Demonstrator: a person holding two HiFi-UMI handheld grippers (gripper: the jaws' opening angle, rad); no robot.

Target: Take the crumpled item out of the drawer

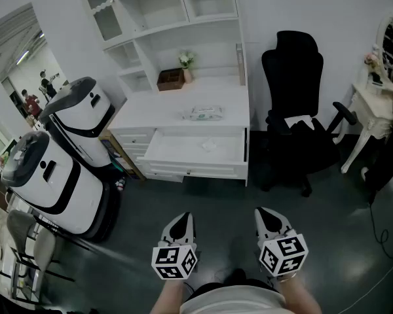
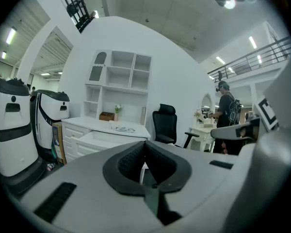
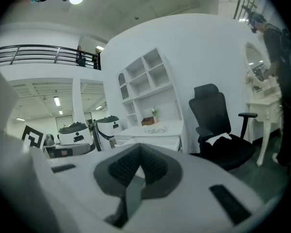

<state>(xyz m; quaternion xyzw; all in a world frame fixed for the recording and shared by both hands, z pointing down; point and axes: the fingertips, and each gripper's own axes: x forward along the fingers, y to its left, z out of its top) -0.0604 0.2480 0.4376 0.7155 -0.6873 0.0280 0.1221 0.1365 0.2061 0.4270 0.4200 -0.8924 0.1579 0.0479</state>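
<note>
We hold the left gripper (image 1: 179, 222) and right gripper (image 1: 267, 214) above the dark floor (image 1: 217, 200), both jaws pressed together on nothing, well apart from the white desk (image 1: 164, 113), where the crumpled item (image 1: 209, 145) lies in the open drawer (image 1: 183, 156).

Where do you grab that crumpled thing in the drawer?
Probably pinch a raised fold on top of the crumpled thing, coming straight down from above. It lies low on the floor of the open drawer, whose walls block the sides, so only its top is free.
</note>
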